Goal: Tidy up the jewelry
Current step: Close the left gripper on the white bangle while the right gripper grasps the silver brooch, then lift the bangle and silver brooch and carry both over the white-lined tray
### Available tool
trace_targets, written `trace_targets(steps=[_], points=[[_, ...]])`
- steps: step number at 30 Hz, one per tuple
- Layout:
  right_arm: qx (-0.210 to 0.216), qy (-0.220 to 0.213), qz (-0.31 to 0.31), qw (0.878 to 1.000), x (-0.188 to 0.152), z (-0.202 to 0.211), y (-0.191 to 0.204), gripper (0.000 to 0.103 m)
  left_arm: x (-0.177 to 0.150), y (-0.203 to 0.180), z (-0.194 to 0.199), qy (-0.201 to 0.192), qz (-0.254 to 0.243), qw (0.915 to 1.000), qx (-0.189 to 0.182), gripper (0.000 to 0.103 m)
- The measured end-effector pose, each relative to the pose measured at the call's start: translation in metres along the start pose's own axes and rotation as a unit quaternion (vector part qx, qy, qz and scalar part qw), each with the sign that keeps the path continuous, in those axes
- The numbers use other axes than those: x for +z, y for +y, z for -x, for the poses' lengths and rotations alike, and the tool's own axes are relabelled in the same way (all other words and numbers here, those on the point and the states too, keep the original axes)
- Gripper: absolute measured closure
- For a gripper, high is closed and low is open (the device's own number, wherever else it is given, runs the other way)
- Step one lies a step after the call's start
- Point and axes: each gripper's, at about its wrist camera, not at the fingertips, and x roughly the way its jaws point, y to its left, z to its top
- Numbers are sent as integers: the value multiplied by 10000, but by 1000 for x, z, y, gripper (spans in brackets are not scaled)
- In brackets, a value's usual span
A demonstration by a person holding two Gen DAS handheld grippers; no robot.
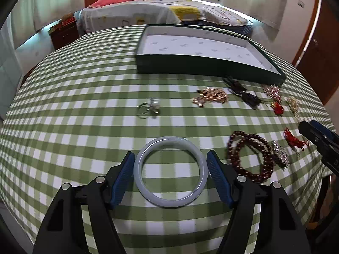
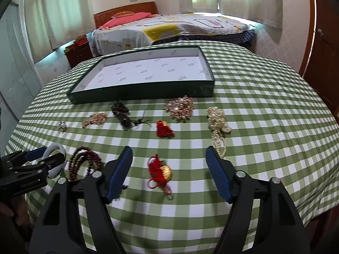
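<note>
Your left gripper [image 1: 170,177] stands around the pale grey-white jade-like bangle [image 1: 170,171], which lies flat on the green-and-white checked tablecloth [image 1: 84,127]. The blue pads [image 1: 124,177] are just beside the ring on both sides, but a thin gap seems to remain, so I judge it open and not yet gripping.

Your right gripper [image 2: 168,173] is also open, with its jaws well apart. Between them lies the red knotted cord with a golden round charm [image 2: 160,170], untouched.

The shallow dark green box with white printed lining [image 2: 139,91] waits empty at the far side of the table, and all other jewelry is outside it, near its front wall.

The step in hand is the first pick. Next you should close each gripper gently, lift, and carry the piece over the box wall. The smooth bangle may slip, so squeeze evenly.
</note>
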Motion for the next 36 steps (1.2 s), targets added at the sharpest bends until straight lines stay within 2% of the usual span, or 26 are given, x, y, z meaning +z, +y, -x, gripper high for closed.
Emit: trace_targets(steps=[3,13,23,30,36], points=[[84,20,101,9999,-1,2,8,46,-1,9,3,-14,135,9999,50,35],[552,324,368,9973,-8,-5,32,75,-2,16,9,-87,246,9996,78,35],[680,545,470,9951,-12,-16,39,79,-1,19,6,-55,299,9995,99,35],[804,685,481,9932,-16,-21,42,92,-2,20,5,-36,325,9994,107,35],[811,661,473,9934,-15,-20,42,95,-2,20,5,-42,321,9994,109,35]])
